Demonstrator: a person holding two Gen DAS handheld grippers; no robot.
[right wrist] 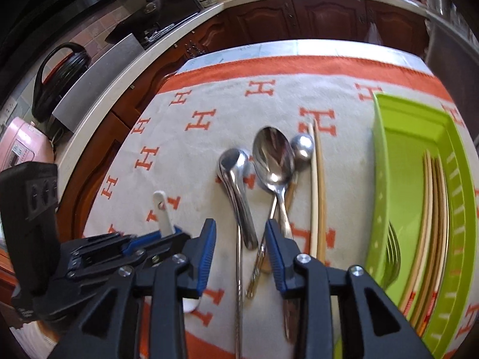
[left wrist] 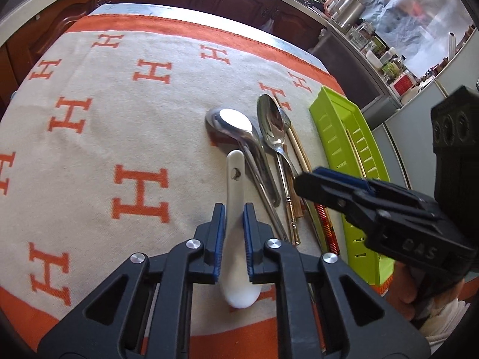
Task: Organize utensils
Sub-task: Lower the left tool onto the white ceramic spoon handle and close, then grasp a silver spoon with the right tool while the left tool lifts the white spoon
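My left gripper (left wrist: 234, 209) is shut on the handle of a white ceramic spoon (left wrist: 236, 173), whose bowl end points back under the gripper. In the right wrist view that spoon (right wrist: 163, 212) sticks up out of the left gripper (right wrist: 161, 237) at the lower left. My right gripper (right wrist: 240, 223) is open over the handles of the steel spoons; its pads touch none of them. A deep steel spoon (right wrist: 233, 161), a tablespoon (right wrist: 274, 155) and a round-bowled spoon (right wrist: 302, 146) lie side by side on the cloth. Loose chopsticks (right wrist: 317, 194) lie to their right.
A green plastic tray (right wrist: 404, 149) stands at the right and holds chopsticks (right wrist: 431, 224) and forks (right wrist: 392, 251). The orange and cream cloth (left wrist: 89, 149) covers the table. Dark cabinets and a cluttered counter run behind the far edge.
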